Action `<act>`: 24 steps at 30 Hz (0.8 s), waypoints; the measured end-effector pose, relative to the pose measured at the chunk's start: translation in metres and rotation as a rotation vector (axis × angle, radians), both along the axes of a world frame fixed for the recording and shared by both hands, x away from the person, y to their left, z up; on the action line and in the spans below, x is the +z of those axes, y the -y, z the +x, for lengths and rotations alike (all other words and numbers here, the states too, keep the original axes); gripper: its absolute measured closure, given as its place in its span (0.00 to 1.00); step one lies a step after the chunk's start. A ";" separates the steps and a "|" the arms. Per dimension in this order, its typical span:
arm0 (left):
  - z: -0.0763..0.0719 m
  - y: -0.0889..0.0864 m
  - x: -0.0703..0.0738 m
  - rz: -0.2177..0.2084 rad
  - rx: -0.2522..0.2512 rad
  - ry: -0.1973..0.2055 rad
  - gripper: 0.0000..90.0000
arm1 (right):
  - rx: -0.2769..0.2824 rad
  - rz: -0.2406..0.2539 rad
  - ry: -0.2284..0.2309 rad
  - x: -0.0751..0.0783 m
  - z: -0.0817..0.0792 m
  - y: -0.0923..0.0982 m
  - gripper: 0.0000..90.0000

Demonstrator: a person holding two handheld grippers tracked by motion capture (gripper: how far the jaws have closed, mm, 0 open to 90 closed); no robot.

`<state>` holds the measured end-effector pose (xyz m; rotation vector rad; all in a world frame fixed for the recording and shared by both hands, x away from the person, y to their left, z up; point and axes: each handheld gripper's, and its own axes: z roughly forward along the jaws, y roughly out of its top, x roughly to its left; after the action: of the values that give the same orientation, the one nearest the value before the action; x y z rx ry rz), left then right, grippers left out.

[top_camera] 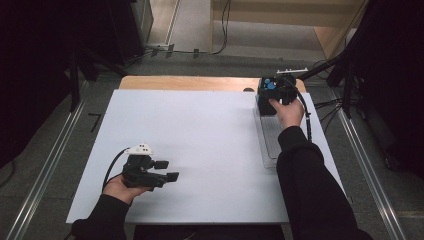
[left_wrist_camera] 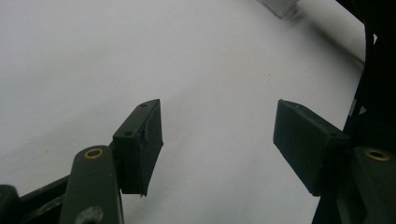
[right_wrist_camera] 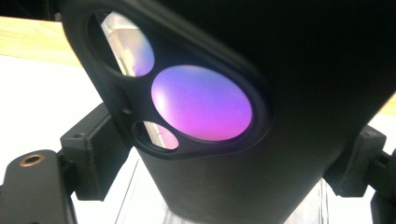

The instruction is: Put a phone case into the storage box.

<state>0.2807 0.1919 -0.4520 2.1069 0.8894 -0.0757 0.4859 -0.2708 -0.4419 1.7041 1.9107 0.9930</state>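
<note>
Slippage was the main risk. The right hand-held gripper (right_wrist_camera: 224, 154) clasped a black phone case (right_wrist_camera: 224, 112) between its two jaws, the pads pressing on the case's side edges, camera cut-out toward the lens. In the high view the case (top_camera: 266, 106) hung under this hand-held gripper (top_camera: 274, 95), just above the far end of a clear tray (top_camera: 270, 145) lying below it on the white surface (top_camera: 200, 135). A smooth, flexible shell gripped only at its edges could have bowed or twisted out if it caught the tray's wall on the way down. An early release might have dropped it askew across the rim. The left hand-held gripper (top_camera: 167, 170) rested apart, jaws spread and empty, too far off to steady anything.
</note>
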 end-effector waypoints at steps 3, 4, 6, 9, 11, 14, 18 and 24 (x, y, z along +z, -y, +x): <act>0.000 0.000 0.000 0.003 0.000 0.000 0.37 | 0.000 0.007 0.007 0.000 0.000 0.000 0.09; 0.000 0.000 0.000 0.004 0.002 0.001 0.37 | -0.001 0.010 0.009 0.000 0.000 0.000 0.07; 0.000 0.000 0.000 0.000 0.009 0.000 0.37 | 0.004 0.023 0.009 -0.001 0.001 0.001 0.00; 0.001 0.001 0.000 -0.003 0.003 0.004 0.37 | 0.011 0.044 -0.014 -0.002 0.001 0.002 0.00; 0.002 0.003 0.001 -0.001 -0.004 0.003 0.37 | 0.013 0.038 -0.018 -0.002 0.000 0.002 0.00; 0.003 0.004 0.000 0.001 -0.017 0.003 0.37 | 0.009 0.046 -0.023 -0.001 -0.001 0.003 0.00; 0.003 0.002 0.000 -0.007 -0.009 0.004 0.37 | 0.017 0.060 -0.036 0.003 -0.005 0.004 0.00; 0.003 0.001 0.000 -0.004 -0.010 0.006 0.37 | 0.012 0.060 -0.051 0.012 -0.014 0.005 0.00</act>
<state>0.2838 0.1913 -0.4519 2.1072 0.8744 -0.0758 0.4717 -0.2753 -0.4299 1.7687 1.9437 1.0310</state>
